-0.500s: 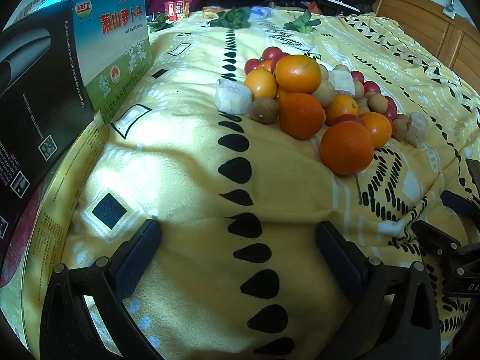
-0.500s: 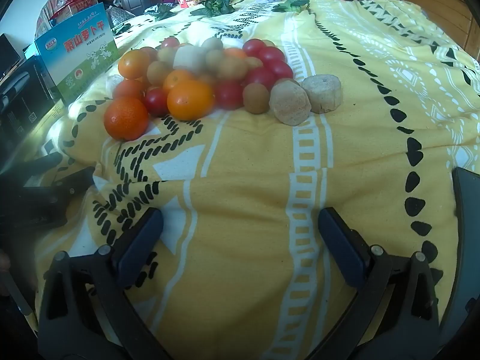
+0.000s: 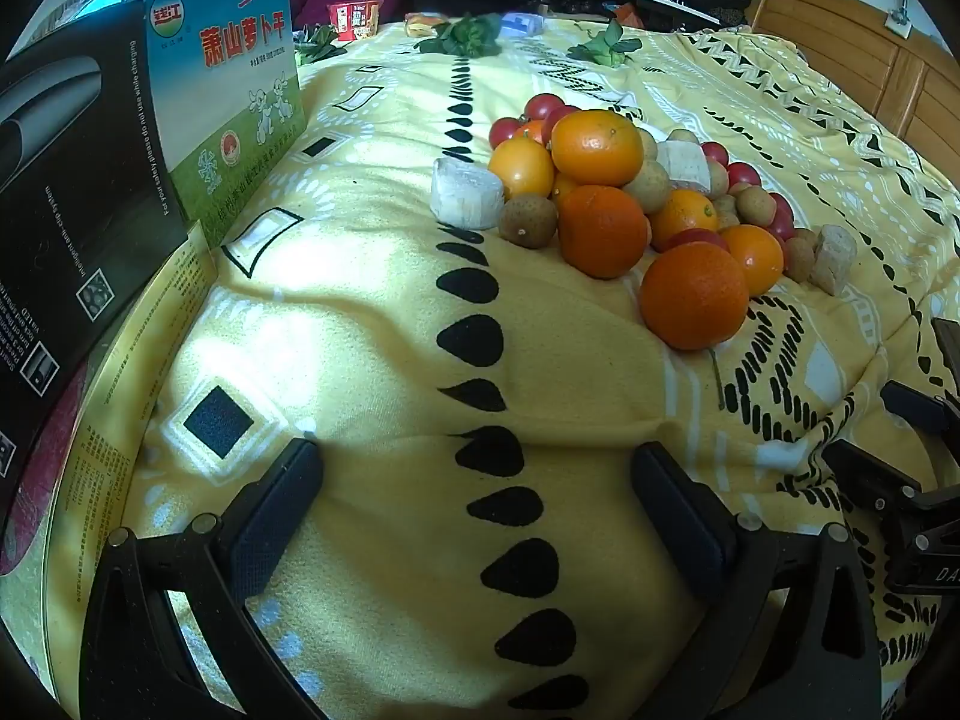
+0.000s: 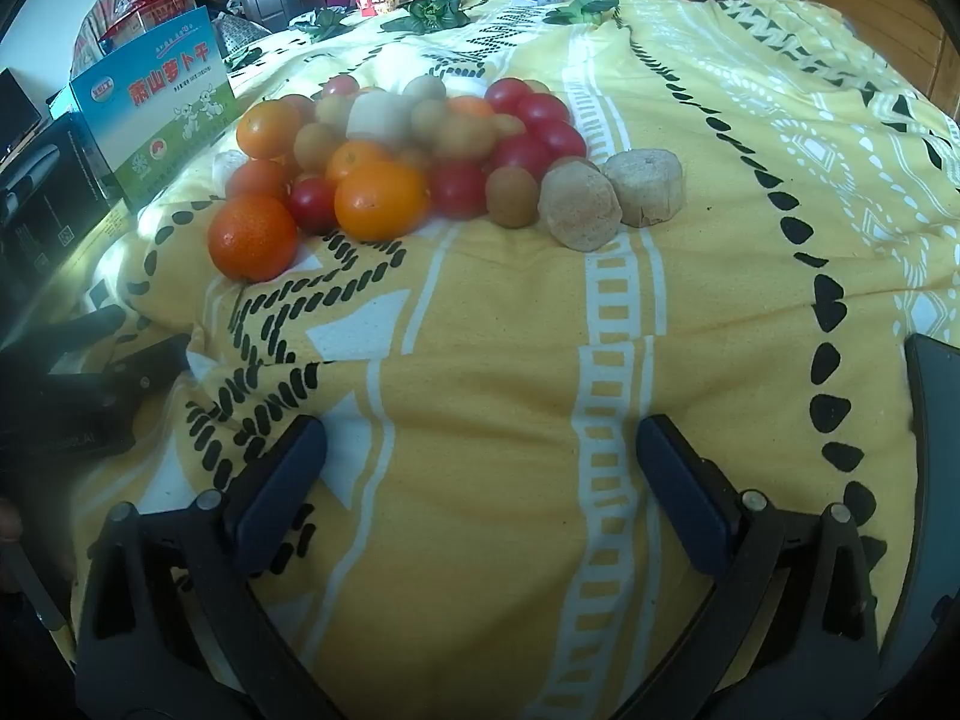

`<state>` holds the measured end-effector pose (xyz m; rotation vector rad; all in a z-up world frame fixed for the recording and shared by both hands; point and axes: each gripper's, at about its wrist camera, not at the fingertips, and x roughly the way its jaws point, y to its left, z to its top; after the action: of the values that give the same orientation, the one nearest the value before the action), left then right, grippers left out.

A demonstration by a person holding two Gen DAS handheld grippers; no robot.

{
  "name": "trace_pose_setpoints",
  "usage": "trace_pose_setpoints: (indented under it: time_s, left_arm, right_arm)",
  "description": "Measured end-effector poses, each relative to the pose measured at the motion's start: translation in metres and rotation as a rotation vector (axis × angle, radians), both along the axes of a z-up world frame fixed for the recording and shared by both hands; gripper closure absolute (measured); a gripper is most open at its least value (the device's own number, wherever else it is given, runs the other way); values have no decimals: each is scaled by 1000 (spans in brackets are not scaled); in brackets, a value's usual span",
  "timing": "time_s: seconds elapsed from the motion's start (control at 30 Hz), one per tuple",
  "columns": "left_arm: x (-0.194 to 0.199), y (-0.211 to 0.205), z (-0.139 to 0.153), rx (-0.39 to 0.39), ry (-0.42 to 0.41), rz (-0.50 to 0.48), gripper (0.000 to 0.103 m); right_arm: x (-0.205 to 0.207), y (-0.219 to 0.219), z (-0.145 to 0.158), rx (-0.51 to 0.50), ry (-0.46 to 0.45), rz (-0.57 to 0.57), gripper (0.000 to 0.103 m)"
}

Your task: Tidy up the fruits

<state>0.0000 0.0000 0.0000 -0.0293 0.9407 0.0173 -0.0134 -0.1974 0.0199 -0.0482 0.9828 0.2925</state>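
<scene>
A heap of fruit lies on a yellow patterned blanket (image 3: 360,324): oranges (image 3: 693,295), red cherry tomatoes (image 4: 459,187), small brown round fruits (image 3: 528,219) and pale cut chunks (image 4: 579,210). In the left wrist view the heap is ahead and to the right of my left gripper (image 3: 477,483), which stands open with only blanket between its fingers. In the right wrist view the heap (image 4: 378,198) is ahead and to the left of my right gripper (image 4: 480,459), also open and holding nothing. Each gripper shows at the edge of the other's view.
A blue and green printed box (image 3: 231,90) and a black box (image 3: 66,192) stand along the left edge of the blanket. Green leafy bits (image 3: 606,48) and a red cup (image 3: 354,18) lie at the far end, where a person in a purple top sits. A wooden frame (image 3: 888,60) runs on the right.
</scene>
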Motion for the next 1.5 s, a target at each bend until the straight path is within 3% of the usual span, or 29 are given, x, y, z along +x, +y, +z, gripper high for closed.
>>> trace_pose_setpoints:
  time_s: [1.5]
  left_arm:
    - [-2,-1,1,-5,1,-2,0]
  right_arm:
    - [5,-3,2,2,0,3,0]
